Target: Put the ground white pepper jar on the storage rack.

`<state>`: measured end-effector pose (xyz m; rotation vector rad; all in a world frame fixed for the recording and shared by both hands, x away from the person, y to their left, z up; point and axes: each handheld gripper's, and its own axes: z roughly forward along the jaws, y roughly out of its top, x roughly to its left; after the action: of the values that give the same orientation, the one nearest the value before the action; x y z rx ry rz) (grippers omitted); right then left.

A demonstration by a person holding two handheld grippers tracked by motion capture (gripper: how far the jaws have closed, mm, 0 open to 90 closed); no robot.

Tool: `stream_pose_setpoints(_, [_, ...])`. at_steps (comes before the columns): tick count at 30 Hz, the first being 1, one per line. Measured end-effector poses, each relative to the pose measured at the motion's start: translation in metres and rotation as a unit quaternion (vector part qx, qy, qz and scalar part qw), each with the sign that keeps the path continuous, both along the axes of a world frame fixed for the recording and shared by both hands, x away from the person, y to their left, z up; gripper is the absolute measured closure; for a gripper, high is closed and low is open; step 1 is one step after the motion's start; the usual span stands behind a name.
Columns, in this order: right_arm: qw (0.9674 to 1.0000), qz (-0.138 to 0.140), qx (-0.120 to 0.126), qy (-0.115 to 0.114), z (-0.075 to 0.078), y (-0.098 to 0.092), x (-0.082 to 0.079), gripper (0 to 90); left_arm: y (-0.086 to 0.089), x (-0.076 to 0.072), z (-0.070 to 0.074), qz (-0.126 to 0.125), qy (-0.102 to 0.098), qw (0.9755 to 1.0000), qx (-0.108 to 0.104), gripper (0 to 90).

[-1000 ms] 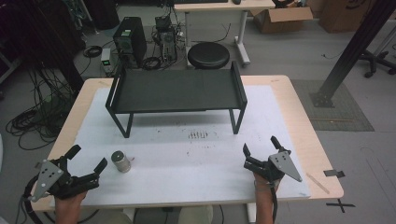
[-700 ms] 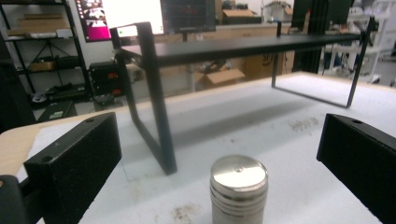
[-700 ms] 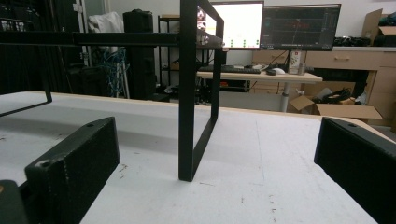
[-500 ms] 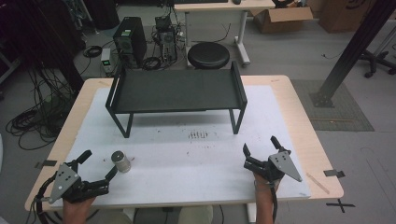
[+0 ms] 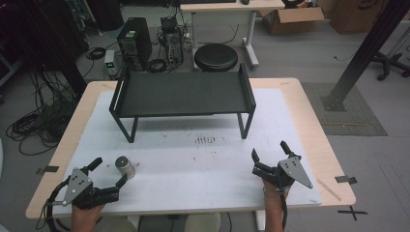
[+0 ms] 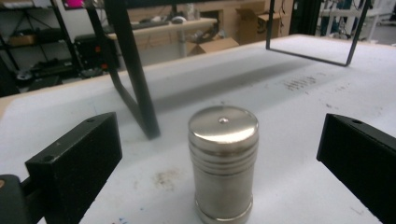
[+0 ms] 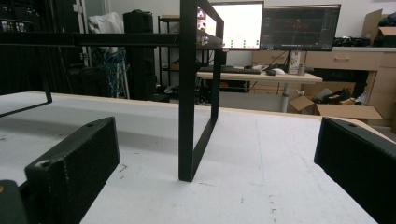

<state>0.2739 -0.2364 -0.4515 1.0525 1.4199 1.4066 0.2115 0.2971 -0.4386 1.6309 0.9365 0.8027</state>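
While the small, ribbed, brushed-steel canister (image 6: 223,163) stands upright on the white mat (image 5: 203,164) at the near left of the desk (image 5: 309,121), I have my left tongs (image 5: 108,170) splayed wide with a black jaw on either side of it and neither jaw touching. From the left gripper view the canister sits about midway between the two pads, a little nearer the camera than their tips, which is why I read this as the approach to a grasp rather than the grasp itself. In the high view the canister (image 5: 124,166) lies just ahead of my left hand (image 5: 87,205), close to the front edge of the desk.

My right tongs (image 5: 270,151) are also released, jaws spread and nothing between them, resting low near the right front of the mat, well apart from the canister. They seem parked there to stay clear of the left side's work. The right gripper view looks along the mat at a leg of the black metal shelf stand (image 7: 191,88).

That stand (image 5: 181,94) straddles the back half of the mat, its flat top bare. I judge it the likely destination, since it is the one raised surface within reach, though that is my guess. The upright pose of the canister suits a side pinch around its ribbed wall; its polished surface could slip, so I would want the pads squarely centred on it.
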Motion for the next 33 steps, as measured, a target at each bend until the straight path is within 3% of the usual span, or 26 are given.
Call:
stream_pose_setpoints(13, [1.0, 0.0, 0.0, -0.001, 0.0, 0.0, 0.0, 0.0, -0.005, 0.01, -0.006, 0.005, 0.025, 0.9997, 0.003, 0.4])
stream_pose_setpoints(26, [1.0, 0.001, 0.0, -0.002, 0.0, 0.0, 0.0, 0.0, -0.011, 0.02, -0.007, 0.007, 0.037, 0.9992, 0.008, 0.6])
stream_pose_setpoints(33, [1.0, 0.001, 0.0, -0.003, 0.0, 0.0, -0.001, 0.0, -0.011, 0.023, -0.007, 0.004, 0.055, 0.9984, 0.007, 5.2])
